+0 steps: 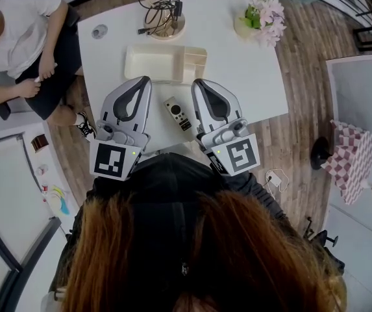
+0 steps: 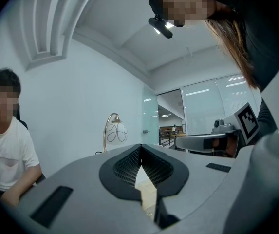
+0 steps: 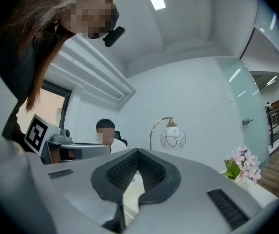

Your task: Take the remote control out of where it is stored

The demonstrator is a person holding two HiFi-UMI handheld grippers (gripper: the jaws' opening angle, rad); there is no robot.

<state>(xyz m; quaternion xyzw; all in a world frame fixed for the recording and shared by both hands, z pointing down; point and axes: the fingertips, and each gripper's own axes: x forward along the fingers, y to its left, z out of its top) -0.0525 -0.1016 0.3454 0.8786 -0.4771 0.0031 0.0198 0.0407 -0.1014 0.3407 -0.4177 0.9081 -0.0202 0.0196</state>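
Plainly, the remote control is out of any container; it lies flat on the white table, in the strip of bare tabletop between the two grippers, its length running roughly along theirs. It sits a little closer to the right gripper than to the left gripper; it lies beside the gripper bodies, nearer the wearer than either pair of tips, and not between any jaws.

The left gripper's jaws are closed, the ribbed pads meeting at the tip with nothing caught between them; only a cream surface shows through the hollow behind the pads. The right gripper's jaws stand the same way; pads together at the tip, nothing held.

Just beyond both sets of tips in the head view lies a cream tray with small compartments at its right end; the remote control is outside it, near its closer edge but not touching it. Farther back on the table stand a lamp with its cable coiled at the base and a bunch of pink flowers; a seated person in a white shirt is off the table's left side.
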